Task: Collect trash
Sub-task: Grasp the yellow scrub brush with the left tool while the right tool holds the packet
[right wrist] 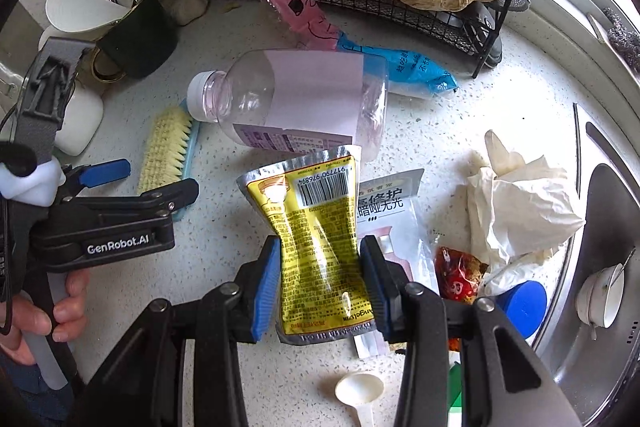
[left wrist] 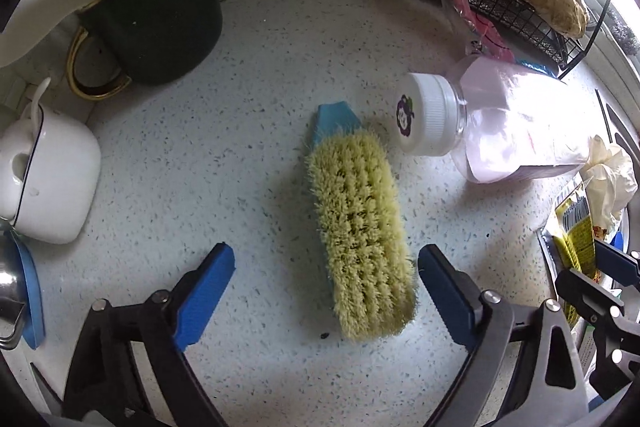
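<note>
Pinching a yellow foil snack packet (right wrist: 320, 243) at its waist, the right claw (right wrist: 320, 283) squeezes it between both blue pads above the speckled bench (right wrist: 224, 307). Just beyond it a clear plastic bottle (right wrist: 296, 99) lies on its side, with a white sachet (right wrist: 396, 211) and crumpled tissue (right wrist: 520, 211) to the right. The left claw (left wrist: 326, 259) is spread wide, holding nothing, over a yellow-bristled scrubbing brush (left wrist: 360, 239) resting bristles-up on the bench.

You're at a home kitchen counter: speckled white countertop (left wrist: 256, 131), stainless steel sink (right wrist: 600, 267), dark green utensil mug (left wrist: 160, 23).
</note>
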